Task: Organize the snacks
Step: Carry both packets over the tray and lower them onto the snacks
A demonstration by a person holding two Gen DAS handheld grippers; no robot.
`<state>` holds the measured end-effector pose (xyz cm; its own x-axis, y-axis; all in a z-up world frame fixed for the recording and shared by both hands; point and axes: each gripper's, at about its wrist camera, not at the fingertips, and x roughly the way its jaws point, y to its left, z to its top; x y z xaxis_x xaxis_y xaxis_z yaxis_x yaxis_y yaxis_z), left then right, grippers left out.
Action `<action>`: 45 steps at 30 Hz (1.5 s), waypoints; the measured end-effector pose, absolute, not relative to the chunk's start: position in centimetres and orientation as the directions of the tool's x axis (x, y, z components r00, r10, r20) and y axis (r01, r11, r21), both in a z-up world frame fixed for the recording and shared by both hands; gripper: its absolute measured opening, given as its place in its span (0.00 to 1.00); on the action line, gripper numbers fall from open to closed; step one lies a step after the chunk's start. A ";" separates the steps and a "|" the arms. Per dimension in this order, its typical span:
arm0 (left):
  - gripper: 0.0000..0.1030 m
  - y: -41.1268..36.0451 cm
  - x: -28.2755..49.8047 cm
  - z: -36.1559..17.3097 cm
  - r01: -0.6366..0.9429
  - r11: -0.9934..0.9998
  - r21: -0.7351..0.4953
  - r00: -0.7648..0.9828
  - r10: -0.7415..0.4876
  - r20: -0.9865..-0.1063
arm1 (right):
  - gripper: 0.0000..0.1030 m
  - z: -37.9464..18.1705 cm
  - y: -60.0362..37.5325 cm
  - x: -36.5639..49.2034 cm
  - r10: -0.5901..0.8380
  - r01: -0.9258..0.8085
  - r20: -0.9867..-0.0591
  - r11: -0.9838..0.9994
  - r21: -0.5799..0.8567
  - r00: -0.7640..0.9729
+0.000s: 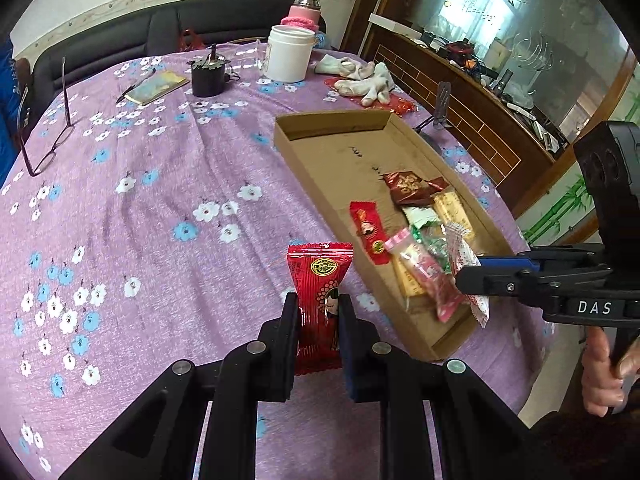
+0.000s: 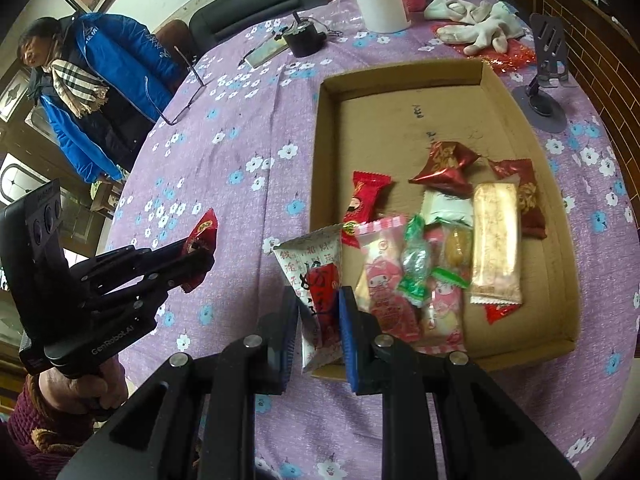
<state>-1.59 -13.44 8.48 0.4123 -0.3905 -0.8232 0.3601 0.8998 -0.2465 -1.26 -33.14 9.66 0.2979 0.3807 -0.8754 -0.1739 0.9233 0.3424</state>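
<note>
Red snack packet (image 1: 320, 304) pinched upright in left tongs (image 1: 319, 312); white packet (image 2: 316, 300) clamped in right tongs (image 2: 319, 308).

Cloth (image 1: 168, 184): lilac, scattered white and blue blossoms. Box (image 2: 496, 92): plain brown card. Packet (image 1: 320, 280) in left jaws: red, gold round emblem, cartoon face. Wrapper (image 2: 312, 268) in right jaws: white, red characters. In box: maroon-gold pouch (image 2: 444, 164), pink cartoon sachet (image 2: 384, 280), green-clear candy (image 2: 416, 264), beige bar (image 2: 496, 240). Tub (image 1: 288, 54): white. Flask (image 1: 304, 12): pink. Jacket (image 2: 116, 60): blue; scarf checked beige.
</note>
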 end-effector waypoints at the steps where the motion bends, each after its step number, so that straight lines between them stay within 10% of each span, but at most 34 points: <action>1: 0.17 -13.7 -1.6 8.6 0.361 0.899 -0.248 0.412 -0.392 -0.823 | 0.19 9.7 -33.5 -1.3 0.382 -0.171 -0.874 0.923 0.344 0.300; 45: 0.17 -27.1 2.4 6.1 0.442 0.865 -0.237 0.311 -0.396 -0.864 | 0.19 7.1 -44.9 1.7 0.341 -0.032 -0.879 0.936 0.351 0.333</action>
<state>2.40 -27.12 6.14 0.3105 -0.3957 -0.8643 0.4424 0.8649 -0.2370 1.72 -44.90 7.08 0.3333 0.3409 -0.8791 -0.0320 0.9359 0.3508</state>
